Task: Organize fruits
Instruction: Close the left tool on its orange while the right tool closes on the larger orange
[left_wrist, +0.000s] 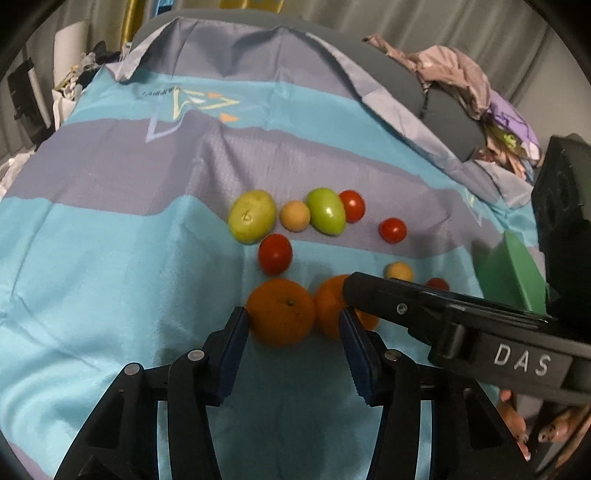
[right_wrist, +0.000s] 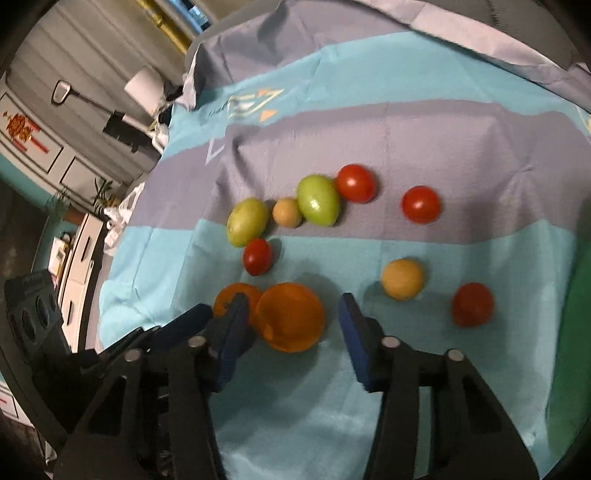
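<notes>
Two oranges sit side by side on the striped cloth (left_wrist: 110, 229), touching, and each gripper faces one of them. Your left gripper (left_wrist: 291, 325) is spread wide and holds nothing; the left orange (left_wrist: 280, 312) lies straight ahead, partly between the fingers and just beside the left pad. Your right gripper (right_wrist: 291, 314) is equally released and empty, with the right orange (right_wrist: 291, 315) dead ahead, near the left finger. The oranges are round, so no long axis matters; what matters is that your left gripper's right finger (left_wrist: 354, 343) has to pass where the two fruits meet. You could nudge the neighbour when closing.

Further off lie two green fruits (left_wrist: 253, 216), two small tan ones (left_wrist: 294, 216) and red tomatoes (left_wrist: 275, 254), well apart from both grippers.

From the left view, your right gripper's body covers part of the right orange and most of one tomato. A green object (left_wrist: 513, 273) at the right edge is cut off; you cannot tell what it is. The right view is blurred.
</notes>
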